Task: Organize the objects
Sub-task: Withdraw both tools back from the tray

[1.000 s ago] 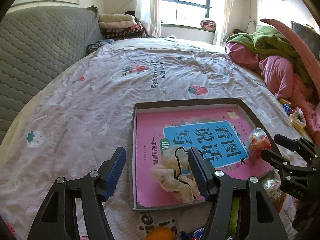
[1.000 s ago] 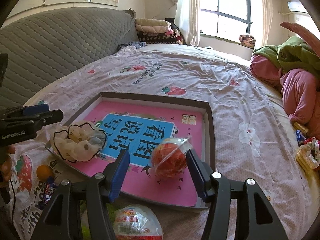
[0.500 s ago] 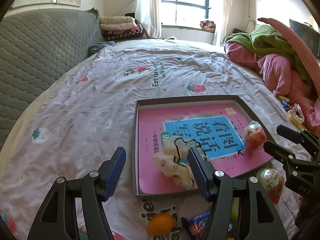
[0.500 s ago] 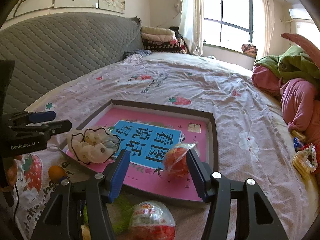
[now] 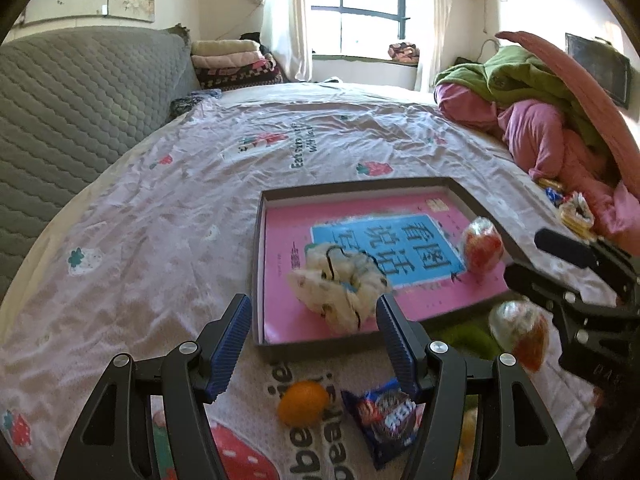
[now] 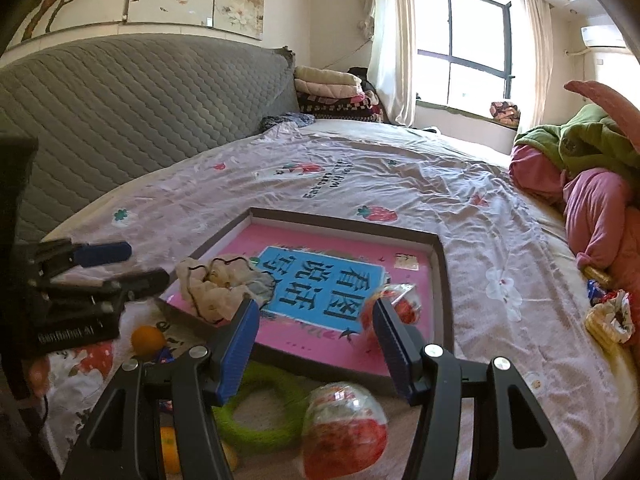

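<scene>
Both the left gripper (image 5: 314, 346) and right gripper (image 6: 316, 344) are hovering wide open and empty, leaving the scrunchie (image 5: 340, 286) lying in the tray (image 5: 258, 264) just beyond their fingers.

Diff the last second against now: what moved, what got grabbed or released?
Both grippers pulled back from the tray, open and empty: left gripper, right gripper. The orange, snack packet and near wrapped egg came into view. Nothing was grabbed or released. Scrunchie and egg in the tray stayed put.
</scene>
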{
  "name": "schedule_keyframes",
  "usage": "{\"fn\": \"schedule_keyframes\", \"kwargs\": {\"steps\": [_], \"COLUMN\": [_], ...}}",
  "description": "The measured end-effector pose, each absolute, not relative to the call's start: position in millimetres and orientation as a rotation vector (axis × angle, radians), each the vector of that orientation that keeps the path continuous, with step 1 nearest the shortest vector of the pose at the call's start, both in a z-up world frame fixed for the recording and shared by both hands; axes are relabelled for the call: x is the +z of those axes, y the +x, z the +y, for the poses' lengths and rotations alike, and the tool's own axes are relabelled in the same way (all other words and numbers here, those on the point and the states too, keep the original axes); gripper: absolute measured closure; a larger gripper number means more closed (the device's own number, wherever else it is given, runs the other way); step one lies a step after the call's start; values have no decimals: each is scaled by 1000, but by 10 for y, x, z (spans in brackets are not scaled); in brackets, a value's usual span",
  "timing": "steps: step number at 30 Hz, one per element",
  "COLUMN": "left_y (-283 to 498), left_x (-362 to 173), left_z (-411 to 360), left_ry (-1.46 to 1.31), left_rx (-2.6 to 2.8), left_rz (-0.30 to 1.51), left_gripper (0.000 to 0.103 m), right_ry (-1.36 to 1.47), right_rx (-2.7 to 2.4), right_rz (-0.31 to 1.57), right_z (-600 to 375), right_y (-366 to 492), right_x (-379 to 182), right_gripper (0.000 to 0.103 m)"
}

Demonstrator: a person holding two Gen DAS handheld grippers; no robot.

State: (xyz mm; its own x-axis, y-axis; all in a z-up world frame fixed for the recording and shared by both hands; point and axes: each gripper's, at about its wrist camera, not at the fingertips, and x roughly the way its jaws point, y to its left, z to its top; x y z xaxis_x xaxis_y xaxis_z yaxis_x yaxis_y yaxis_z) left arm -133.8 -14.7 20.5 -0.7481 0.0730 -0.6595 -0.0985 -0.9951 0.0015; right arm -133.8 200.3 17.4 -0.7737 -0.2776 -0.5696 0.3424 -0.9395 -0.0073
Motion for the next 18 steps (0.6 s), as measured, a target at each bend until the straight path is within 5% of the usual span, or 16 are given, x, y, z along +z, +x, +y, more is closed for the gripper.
{"fn": "schedule_keyframes", "kwargs": {"steps": [18], "left_y": [-984], "left_x": [125], "left_z": [-193], "left_ry": [-1059], "left_rx": [2914], "left_rz": [31], "left_gripper": [37], "right_ry": [824], "right_rx": [-2687], "right_rz": [156], "right_z": [1950], "right_y": [-1003], "right_x": [125], "right_gripper": [44]}}
